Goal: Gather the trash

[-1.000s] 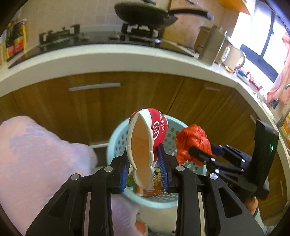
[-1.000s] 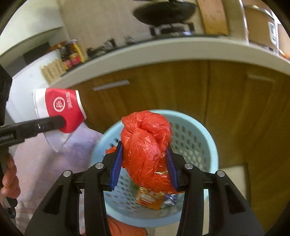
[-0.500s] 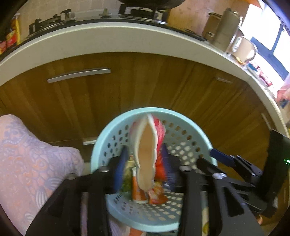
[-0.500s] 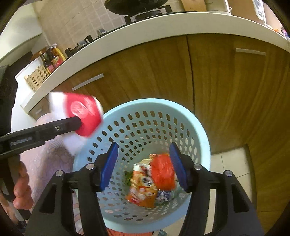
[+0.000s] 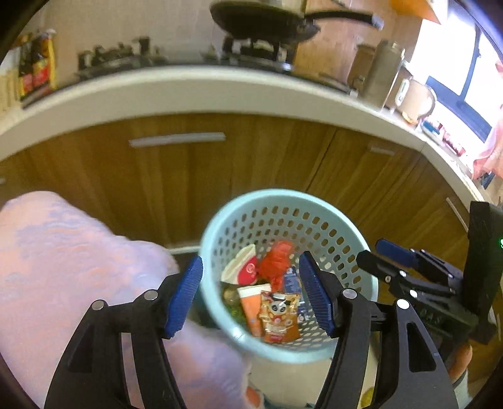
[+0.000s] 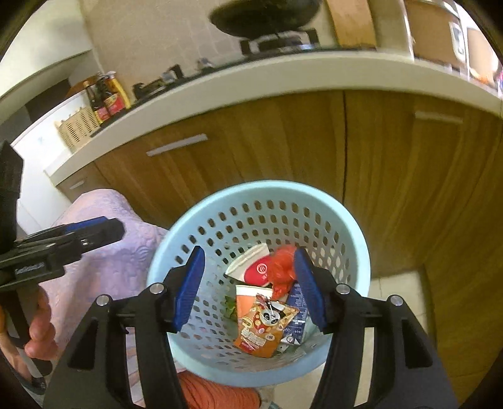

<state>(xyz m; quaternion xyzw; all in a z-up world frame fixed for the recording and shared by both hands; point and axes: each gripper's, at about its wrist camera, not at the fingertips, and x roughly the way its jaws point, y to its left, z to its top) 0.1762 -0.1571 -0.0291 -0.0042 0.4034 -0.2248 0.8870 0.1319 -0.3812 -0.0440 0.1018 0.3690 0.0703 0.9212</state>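
A light blue perforated waste basket stands on the floor in front of wooden kitchen cabinets. Inside lie a red and white paper cup, a crumpled red plastic bag, an orange cup, a panda snack packet and a blue carton. My left gripper is open and empty above the basket. My right gripper is open and empty above it too, and shows in the left wrist view.
A lilac patterned cloth lies left of the basket. Wooden cabinet doors and a white counter edge stand behind it. A pan on the stove, bottles and a mug sit on the counter.
My right gripper opened and the red bag fell into the basket. Then my left gripper opened and the paper cup dropped in beside it. Both grippers now hang empty over the basket.
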